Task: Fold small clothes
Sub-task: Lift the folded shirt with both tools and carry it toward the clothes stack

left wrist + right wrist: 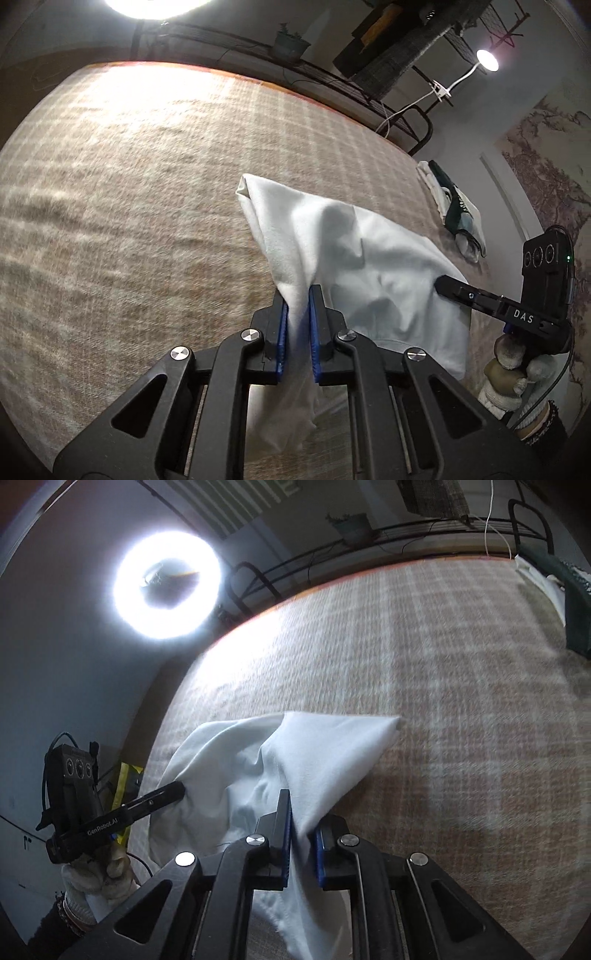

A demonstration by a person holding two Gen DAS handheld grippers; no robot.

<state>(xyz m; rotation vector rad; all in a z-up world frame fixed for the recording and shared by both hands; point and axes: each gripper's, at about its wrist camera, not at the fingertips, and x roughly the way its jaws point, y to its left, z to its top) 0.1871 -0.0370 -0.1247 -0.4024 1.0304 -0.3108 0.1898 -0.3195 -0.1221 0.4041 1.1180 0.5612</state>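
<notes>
A white garment [369,266] is held up over the beige plaid blanket [129,206]. My left gripper [296,295] is shut on one bunched edge of it, cloth hanging down between the blue pads [281,332]. My right gripper [302,816] is shut on another edge of the same white garment [314,753]. Each gripper shows in the other's view: the right gripper [439,284] touches the cloth's right side, the left gripper [179,788] its left side. The cloth sags between them; its far corner rests on the blanket [461,720].
A pile of folded clothes, white and dark green [458,210], lies at the blanket's far right edge and shows in the right wrist view [569,602]. A ring light [166,585] glares at the left. A metal bed rail [332,81] and a clip lamp [487,61] stand behind.
</notes>
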